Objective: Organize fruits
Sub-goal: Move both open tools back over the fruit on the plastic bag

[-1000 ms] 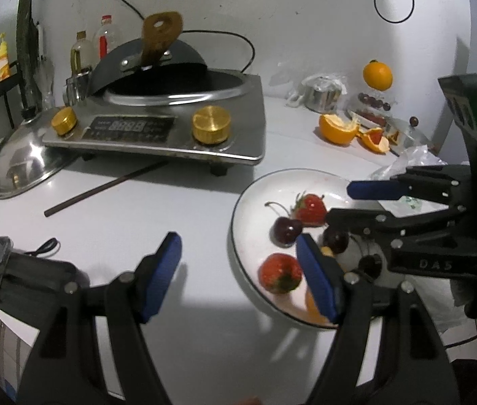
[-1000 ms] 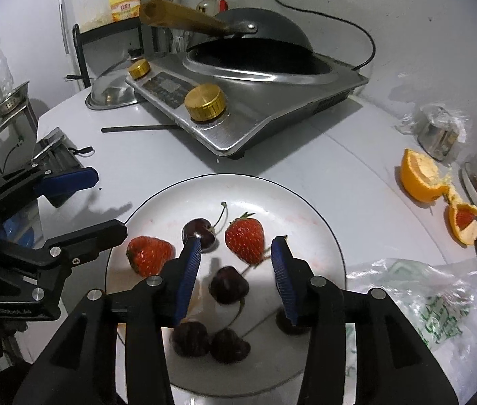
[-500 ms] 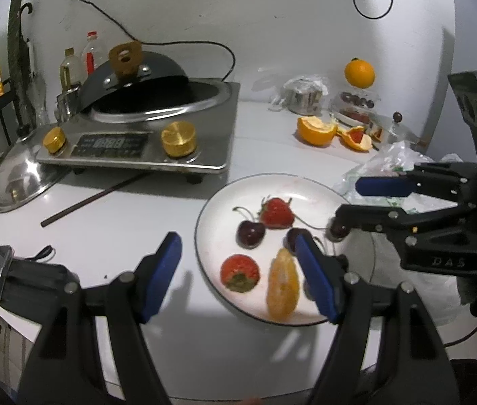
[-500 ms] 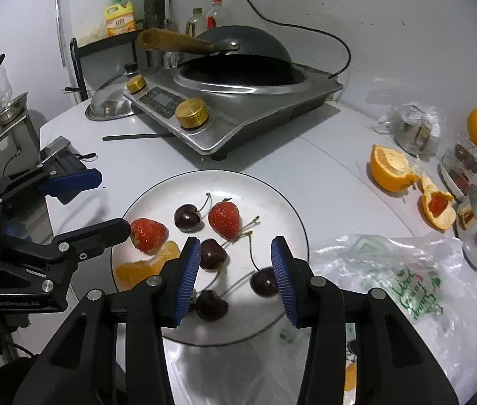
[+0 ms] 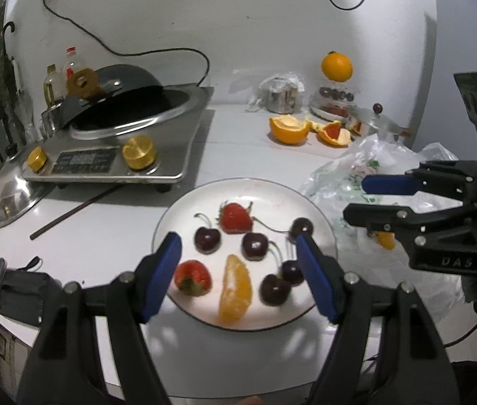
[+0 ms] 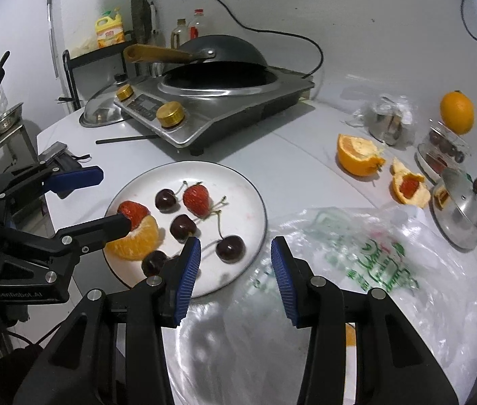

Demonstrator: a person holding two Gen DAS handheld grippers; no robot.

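A white plate (image 5: 272,187) (image 6: 238,195) holds two strawberries (image 5: 235,217) (image 6: 196,197), several dark cherries (image 5: 254,245) (image 6: 230,248) and an orange segment (image 5: 235,290) (image 6: 137,239). My left gripper (image 5: 236,246) (image 6: 107,199) hovers open above the plate's near-left side, with nothing between its blue pads. My right gripper (image 6: 235,248) (image 5: 370,200) hangs open over the plate's right rim and the edge of a plastic bag (image 6: 373,263) (image 5: 356,182), also holding nothing. A small orange piece (image 5: 385,241) shows inside the bag.
An induction cooker (image 5: 120,155) with a wok stands behind the plate, with a steel lid (image 5: 5,199) and a dark stick (image 5: 73,214) beside it. Orange peels (image 6: 356,155), a whole orange (image 6: 457,111) on a fruit container and a small lidded pot (image 6: 461,212) sit at the right.
Both grippers have drawn back and risen from the plate, so the whole plate and the orange segment now show. Neither gripper's jaw gap has changed.
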